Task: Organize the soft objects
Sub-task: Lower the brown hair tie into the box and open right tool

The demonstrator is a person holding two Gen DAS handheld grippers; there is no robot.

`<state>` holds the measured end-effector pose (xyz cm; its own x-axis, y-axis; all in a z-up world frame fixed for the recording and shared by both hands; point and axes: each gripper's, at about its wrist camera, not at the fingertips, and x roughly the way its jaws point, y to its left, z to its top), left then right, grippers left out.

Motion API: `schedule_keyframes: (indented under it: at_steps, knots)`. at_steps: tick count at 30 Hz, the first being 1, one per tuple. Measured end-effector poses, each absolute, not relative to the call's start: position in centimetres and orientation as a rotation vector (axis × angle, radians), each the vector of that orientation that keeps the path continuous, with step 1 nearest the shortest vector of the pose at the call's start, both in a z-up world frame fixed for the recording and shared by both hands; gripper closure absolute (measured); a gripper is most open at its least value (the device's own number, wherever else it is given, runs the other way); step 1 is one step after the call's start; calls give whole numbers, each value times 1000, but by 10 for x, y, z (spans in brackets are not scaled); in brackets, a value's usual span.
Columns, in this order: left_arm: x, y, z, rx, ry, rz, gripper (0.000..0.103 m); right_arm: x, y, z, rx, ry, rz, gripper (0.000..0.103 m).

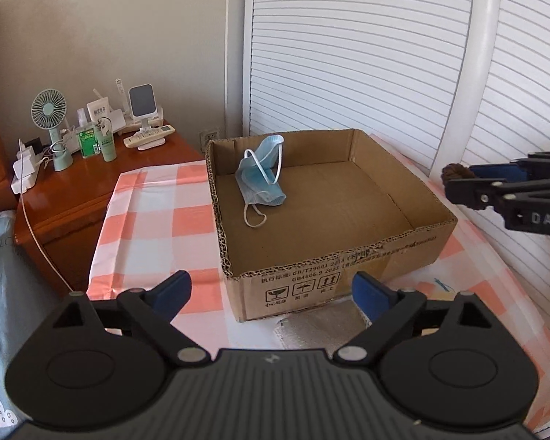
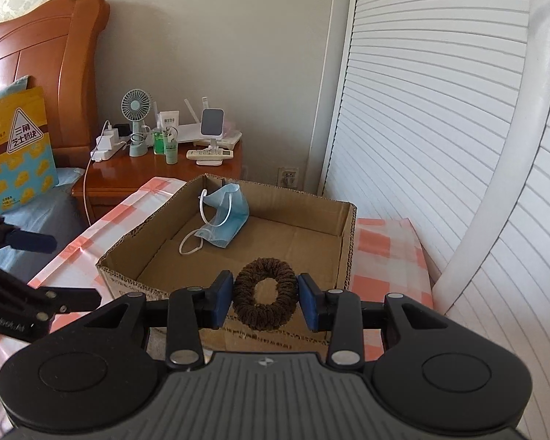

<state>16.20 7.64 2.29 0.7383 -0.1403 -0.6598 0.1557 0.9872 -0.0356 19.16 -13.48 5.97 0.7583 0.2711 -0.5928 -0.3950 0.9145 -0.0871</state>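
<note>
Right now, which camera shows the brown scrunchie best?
The right wrist view: the brown scrunchie faces the camera whole, pinched between the right gripper pads. The left wrist view catches only its edge poking out past that gripper's fingers at the frame's right.

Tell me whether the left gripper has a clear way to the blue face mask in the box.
Probably yes. The left gripper is open and holds nothing, the cardboard box has no lid, and the face mask lies uncovered by its far-left wall; only the near wall needs clearing.

Wooden nightstand [image 2: 135, 178], mint desk fan [image 2: 137, 104], white power strip [image 2: 209, 154], louvered doors [image 1: 348, 55]
</note>
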Motion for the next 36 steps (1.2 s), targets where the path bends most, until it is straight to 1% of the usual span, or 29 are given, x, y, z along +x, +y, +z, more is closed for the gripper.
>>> schedule_keyframes:
  at_steps: [4, 12, 14, 15, 16, 20, 22, 23, 36]
  knots:
    - [151, 78, 25, -5, 672, -103, 6, 225, -124, 57, -213, 618, 359, 59]
    - [133, 74, 19, 66, 630, -66, 5, 306, -102, 53, -205, 642, 323, 58]
    - [130, 74, 16, 74, 637, -59, 5, 323, -99, 54, -194, 638, 303, 43]
    - [130, 75, 14, 73, 641, -55, 5, 330, -99, 54, -183, 637, 288, 28]
    - [129, 77, 12, 69, 645, -48, 5, 334, -99, 54, -175, 635, 286, 19]
    - [128, 81, 9, 63, 666, -25, 5, 332, -106, 53, -162, 655, 279, 13]
    - [126, 82, 8, 65, 671, -22, 5, 321, -111, 53, -167, 647, 276, 3]
    - [125, 83, 8, 63, 673, -21, 5, 314, -113, 53, -168, 645, 273, 1]
    - [108, 72, 14, 29, 665, -81, 3, 229, -143, 52, -165, 626, 270, 0]
